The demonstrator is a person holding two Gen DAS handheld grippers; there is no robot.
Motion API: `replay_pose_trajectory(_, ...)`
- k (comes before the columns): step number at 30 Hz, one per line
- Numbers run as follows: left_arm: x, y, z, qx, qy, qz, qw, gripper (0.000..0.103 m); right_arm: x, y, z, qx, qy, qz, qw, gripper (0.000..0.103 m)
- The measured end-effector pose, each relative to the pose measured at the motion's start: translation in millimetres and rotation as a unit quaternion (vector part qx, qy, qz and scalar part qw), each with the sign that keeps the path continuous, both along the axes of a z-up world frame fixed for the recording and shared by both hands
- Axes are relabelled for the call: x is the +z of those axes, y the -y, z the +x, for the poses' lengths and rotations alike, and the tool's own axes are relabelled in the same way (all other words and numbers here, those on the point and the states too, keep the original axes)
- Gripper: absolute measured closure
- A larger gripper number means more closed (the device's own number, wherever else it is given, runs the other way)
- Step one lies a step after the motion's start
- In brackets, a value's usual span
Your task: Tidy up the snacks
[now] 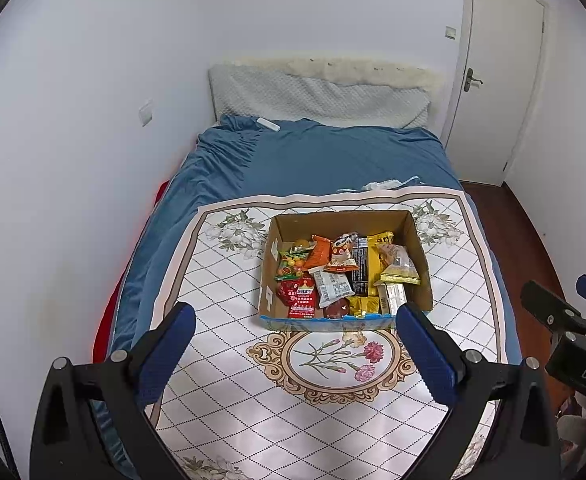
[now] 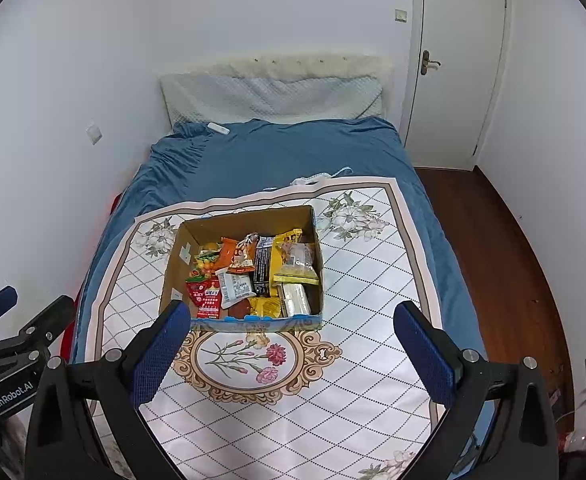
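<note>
Currently one cardboard box [image 1: 415,236] sits on the bed [image 1: 313,160], on a floral patterned cloth [image 1: 253,400], straight ahead of both claws and beyond their fingertips. The box holds the snacks in one loose pile: roughly a dozen packets, exact count not readable. Countable ones: one red packet [image 1: 301,298] nearest the left claw's left finger side, one white packet [image 1: 333,288] mid-box, one orange packet [image 1: 320,252] at the far side, one black packet [image 1: 360,270], one clear bag with a yellow header [image 1: 399,268] toward the right wall. One pillow [image 1: 321,100] lies at the far end of the bed, one door [image 1: 497,76] far right. The right wrist view shows more wood floor [image 2: 505,264] right of the bed and the left claw [image 2: 21,308] at its left edge; the left wrist view shows the right claw [image 1: 561,300] at its right edge instead. Left claw [image 1: 295,316]: released, fingers spread wide, holding nothing, touching nothing, near wall of the box showing between the tips. Right claw [image 2: 293,312]: same, spread wide and empty, the box ahead and left of centre.
</note>
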State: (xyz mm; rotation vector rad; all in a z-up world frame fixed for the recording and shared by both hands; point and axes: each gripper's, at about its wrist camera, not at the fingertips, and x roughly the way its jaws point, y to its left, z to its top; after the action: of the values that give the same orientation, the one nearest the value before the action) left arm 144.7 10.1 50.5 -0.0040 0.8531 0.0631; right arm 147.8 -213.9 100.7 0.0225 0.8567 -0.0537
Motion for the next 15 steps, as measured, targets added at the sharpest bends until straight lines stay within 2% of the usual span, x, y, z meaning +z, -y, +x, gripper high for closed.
replay_pose_trajectory(15,1.2,1.8,-0.4,0.0,-0.001,-0.002,1.0,0.0,0.8,-2.6,-2.1,0.002,-0.006,0.006,1.0,0.0)
